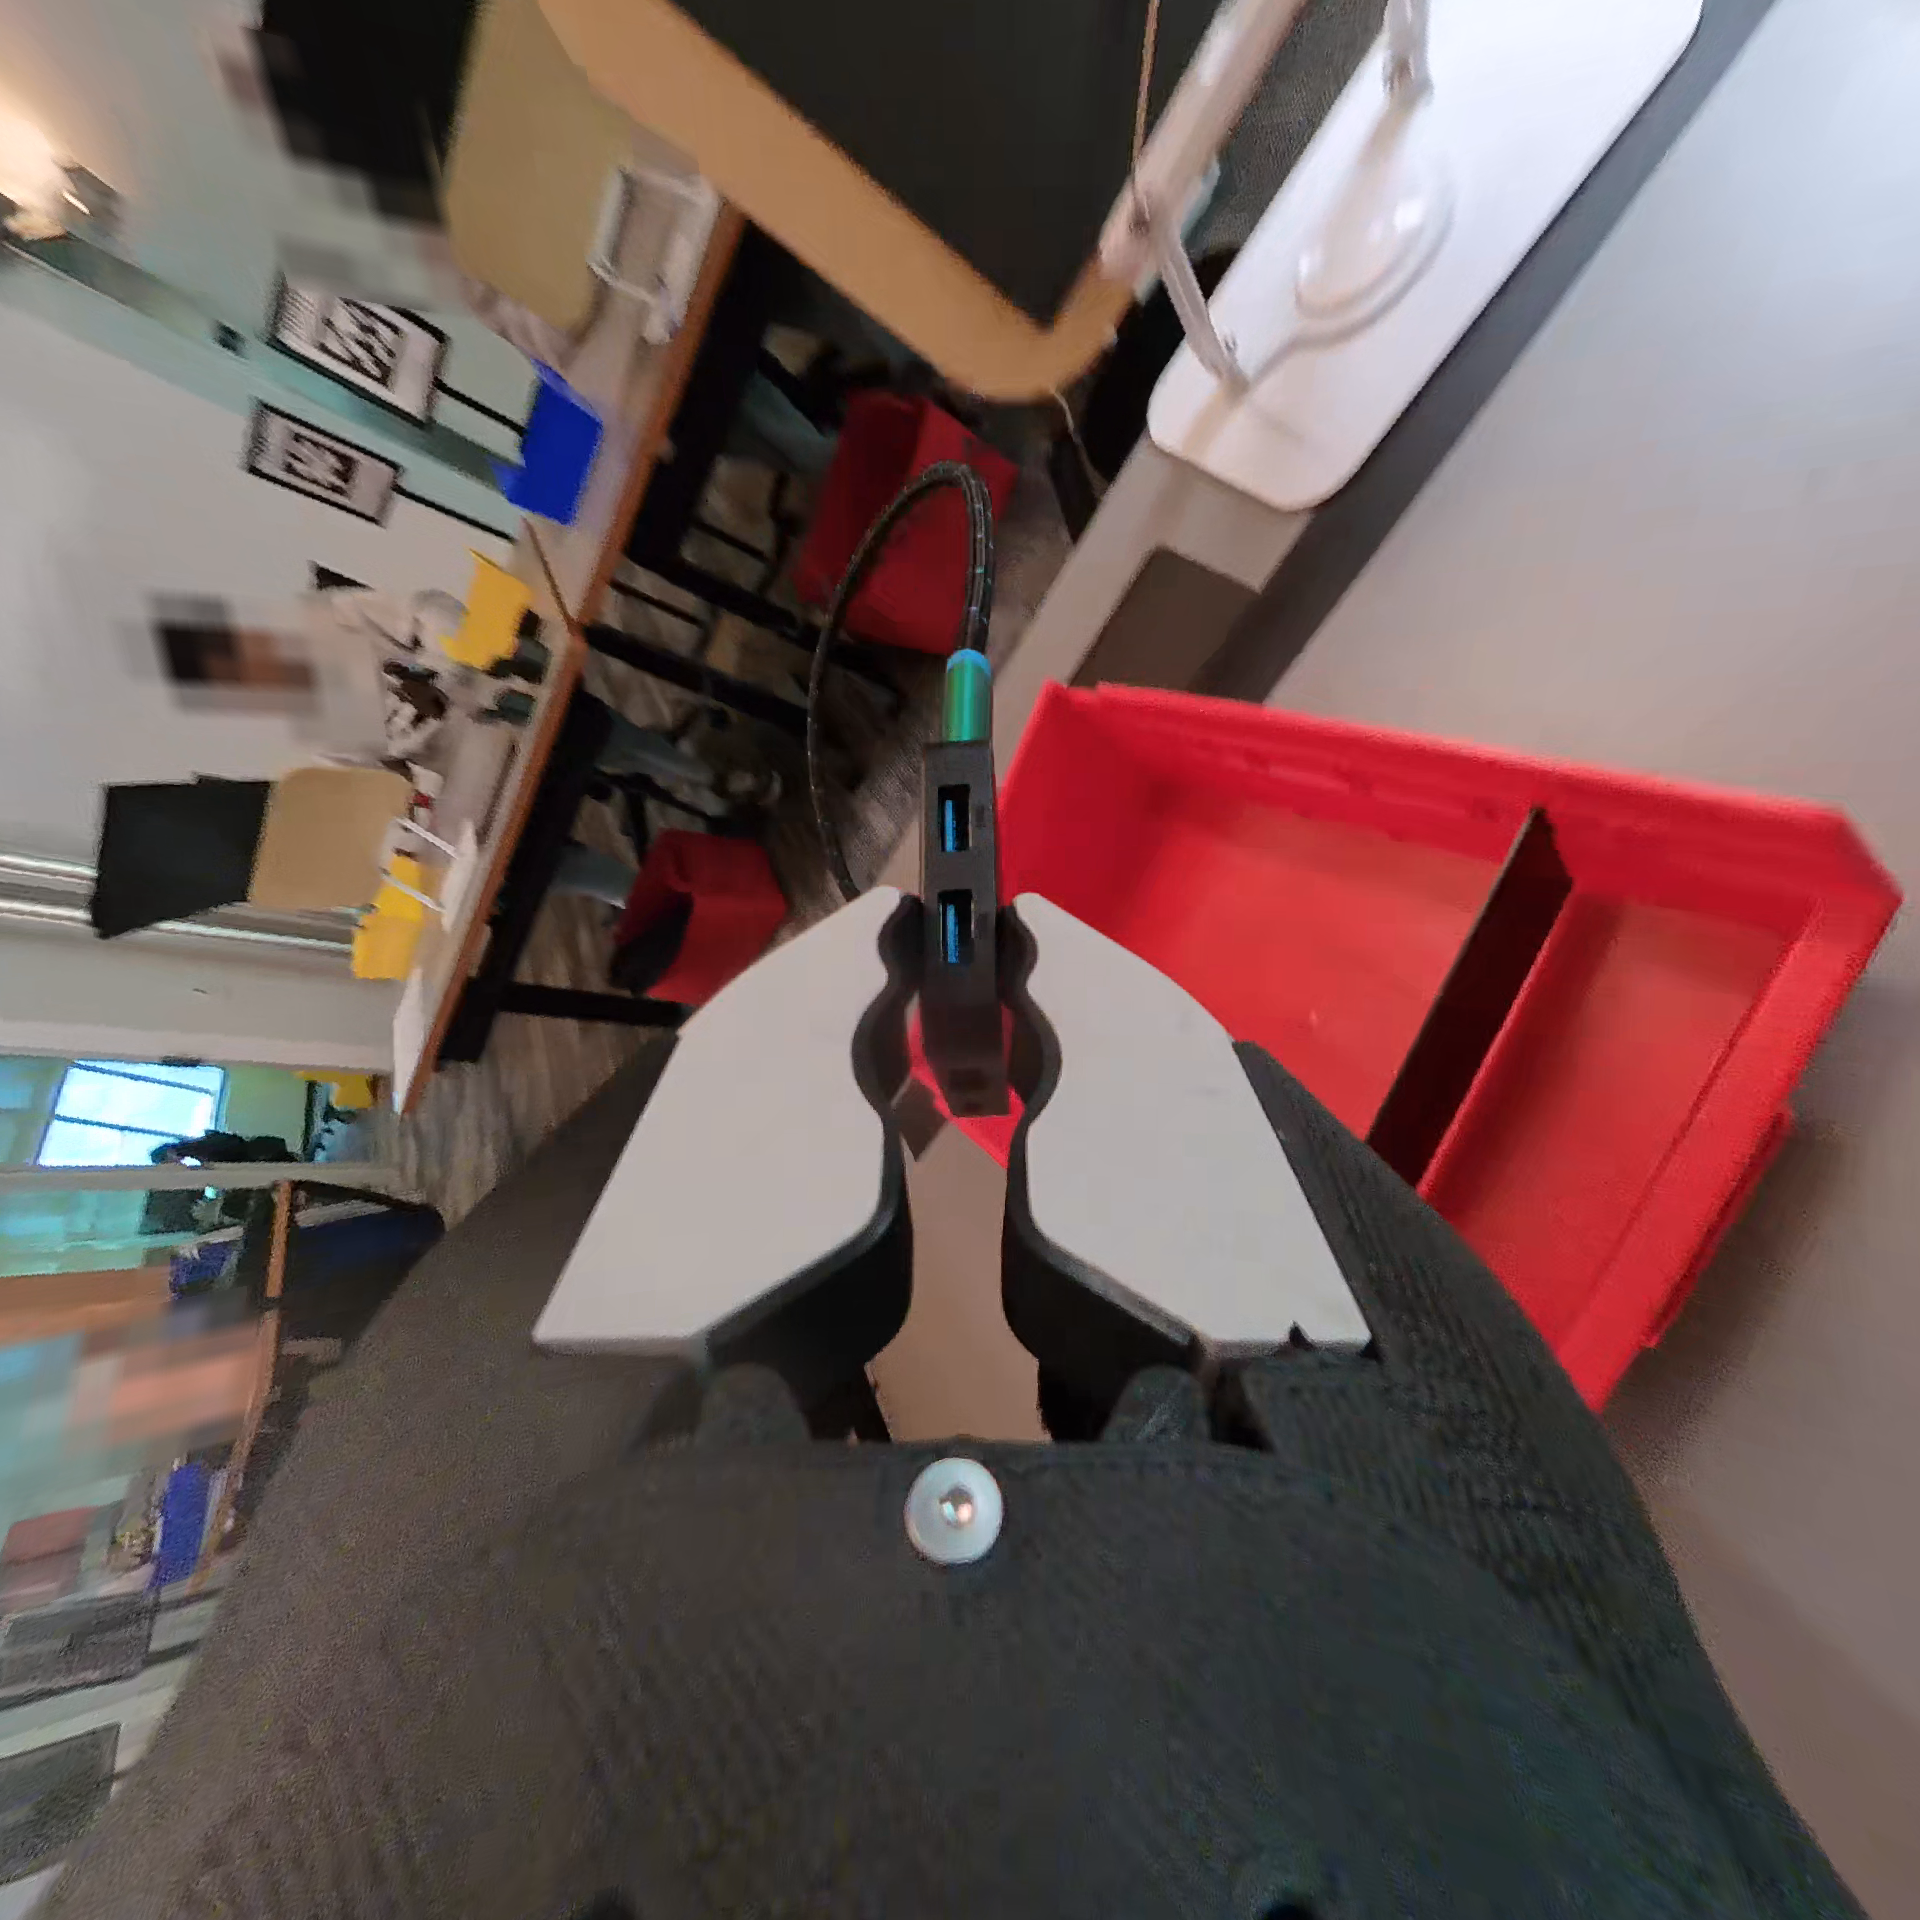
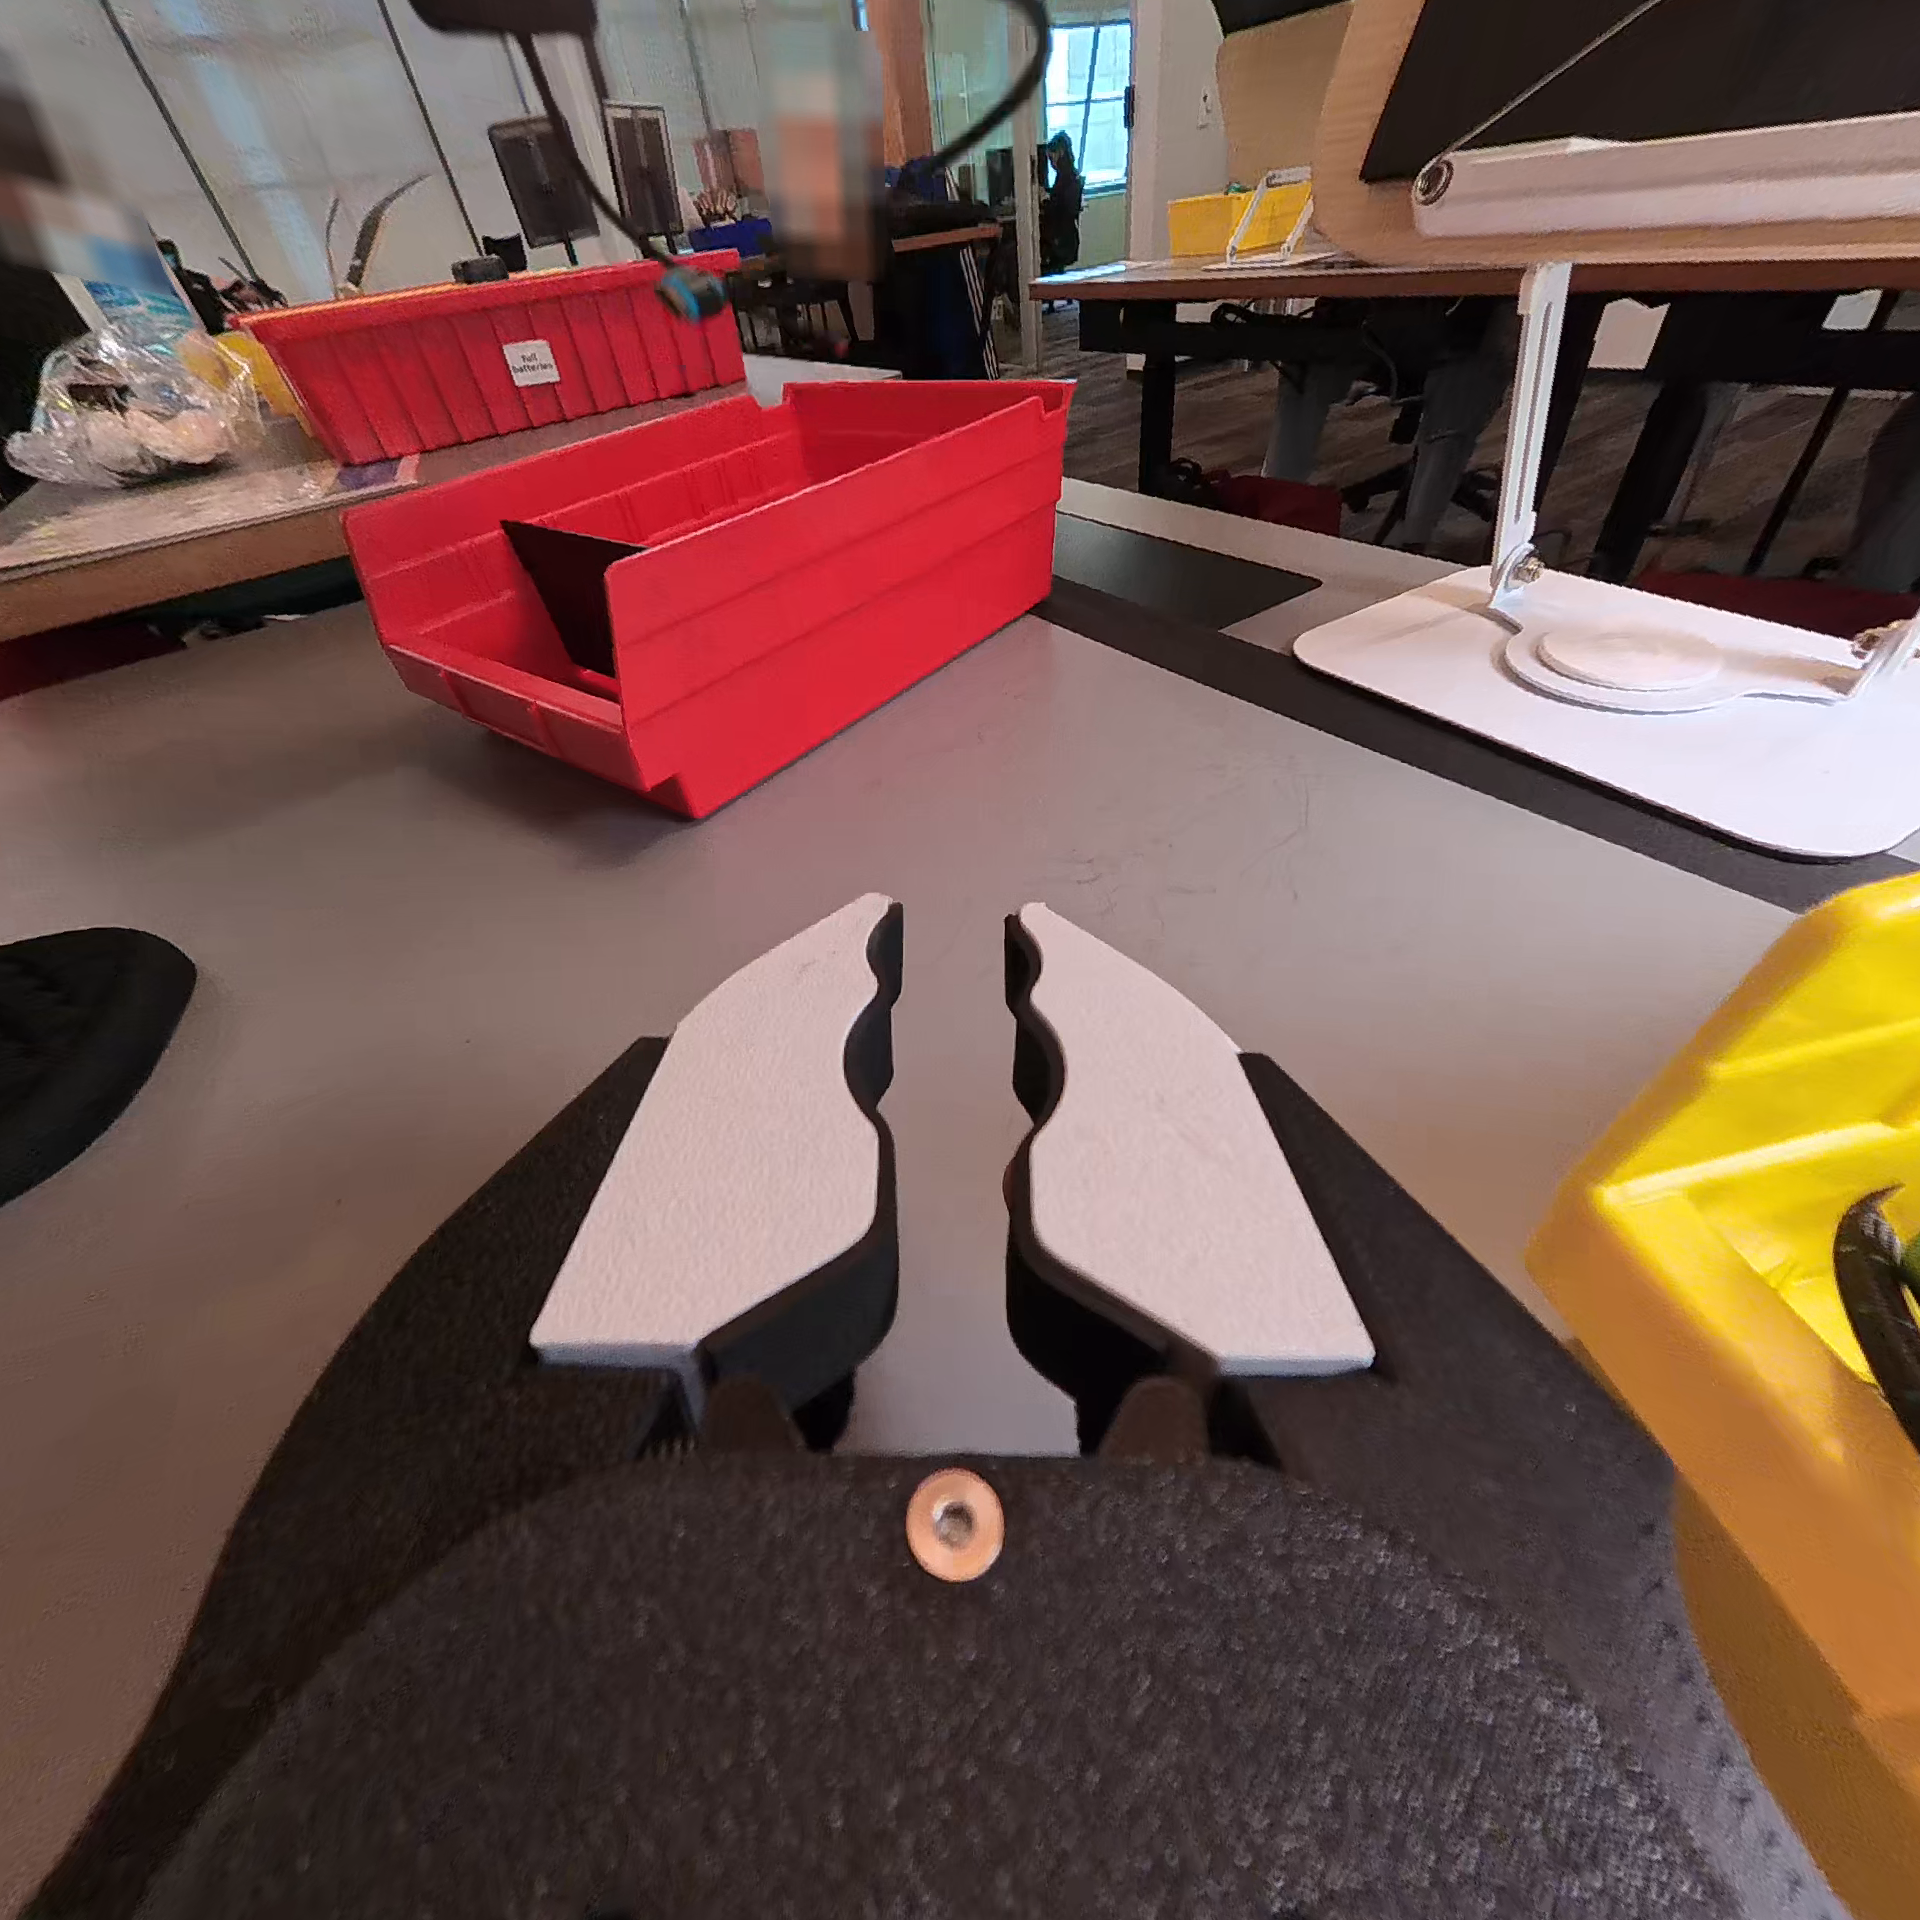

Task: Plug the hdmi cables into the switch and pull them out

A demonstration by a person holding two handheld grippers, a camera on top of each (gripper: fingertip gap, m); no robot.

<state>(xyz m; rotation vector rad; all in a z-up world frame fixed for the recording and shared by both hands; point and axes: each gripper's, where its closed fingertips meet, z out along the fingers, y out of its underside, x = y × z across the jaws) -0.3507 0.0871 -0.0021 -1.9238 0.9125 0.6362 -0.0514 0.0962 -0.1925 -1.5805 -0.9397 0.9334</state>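
My left gripper [image 1: 951,914] is shut on a black switch [image 1: 961,831] with two blue ports facing me, held in the air, with the view rolled sideways. A braided black cable [image 1: 831,644] with a green collar [image 1: 966,696] runs from the switch's far end and loops back. My right gripper [image 2: 951,914] is open and empty, low over the grey table [image 2: 1143,831]. In the right wrist view a black cable [image 2: 582,156] hangs from above with a blue-tipped plug [image 2: 691,294]. A dark cable [image 2: 1881,1309] lies in a yellow bin [image 2: 1714,1299] at the right.
A red bin with a black divider [image 2: 831,582] stands ahead on the table and also shows in the left wrist view [image 1: 1455,935]. A second red bin [image 2: 499,364] is behind it. A white stand base [image 2: 1662,727] is at the right. A black pad [image 2: 73,1039] is at the left. There is about 35 cm between the tips of the two grippers.
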